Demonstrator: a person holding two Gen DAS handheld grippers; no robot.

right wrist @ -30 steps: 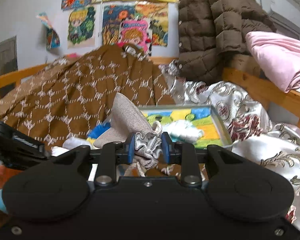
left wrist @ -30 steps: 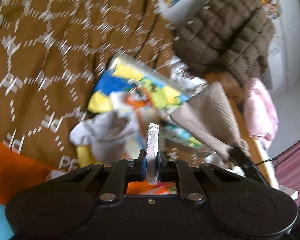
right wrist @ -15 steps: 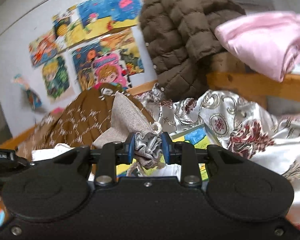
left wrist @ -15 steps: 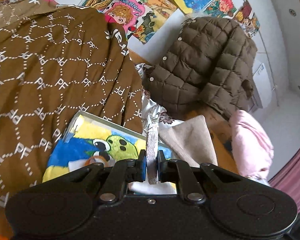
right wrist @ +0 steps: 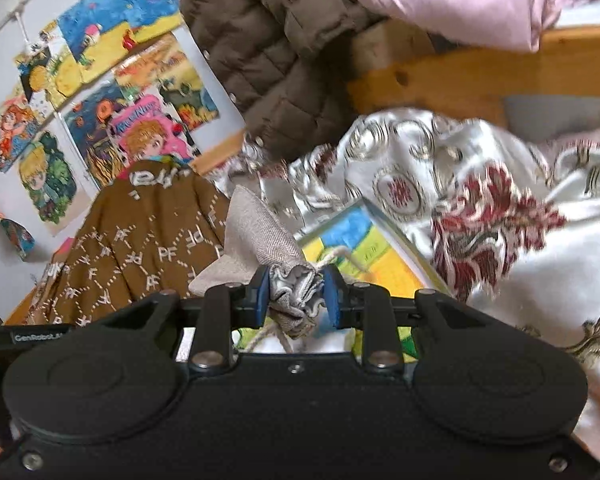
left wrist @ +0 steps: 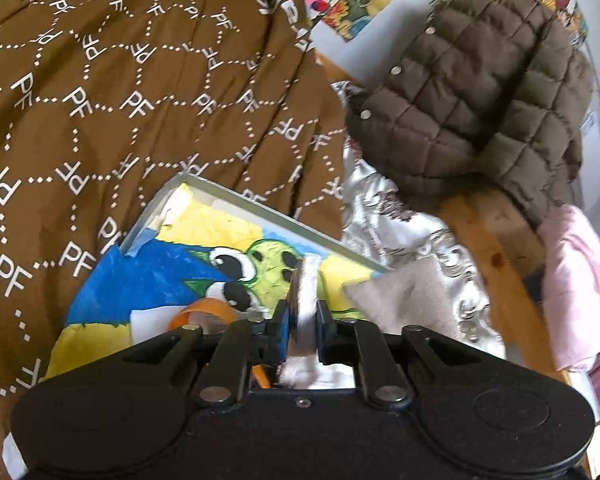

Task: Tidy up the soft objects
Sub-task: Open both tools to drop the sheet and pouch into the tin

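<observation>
My left gripper (left wrist: 302, 328) is shut on a thin grey-white piece of fabric (left wrist: 305, 292) that stands up between the pads, over a shallow tray (left wrist: 236, 196) lined with a colourful drawing. My right gripper (right wrist: 296, 292) is shut on the gathered mouth of a beige drawstring pouch (right wrist: 256, 236), held above the same tray (right wrist: 400, 240). The pouch also shows in the left wrist view (left wrist: 404, 300), to the right of the tray. An orange strap (left wrist: 196, 314) lies in the tray.
A brown quilt with white "PF" letters (left wrist: 100, 100) covers the bed on the left. A brown puffer jacket (left wrist: 480, 96) and pink cloth (left wrist: 576, 280) hang on the wooden bed rail (right wrist: 460, 76). A silver and red patterned satin cover (right wrist: 500, 208) lies on the right.
Both grippers have lifted and tilted upward with their fabrics still held. The left view has moved off the heap of socks toward the tray's far edge and the jacket.
</observation>
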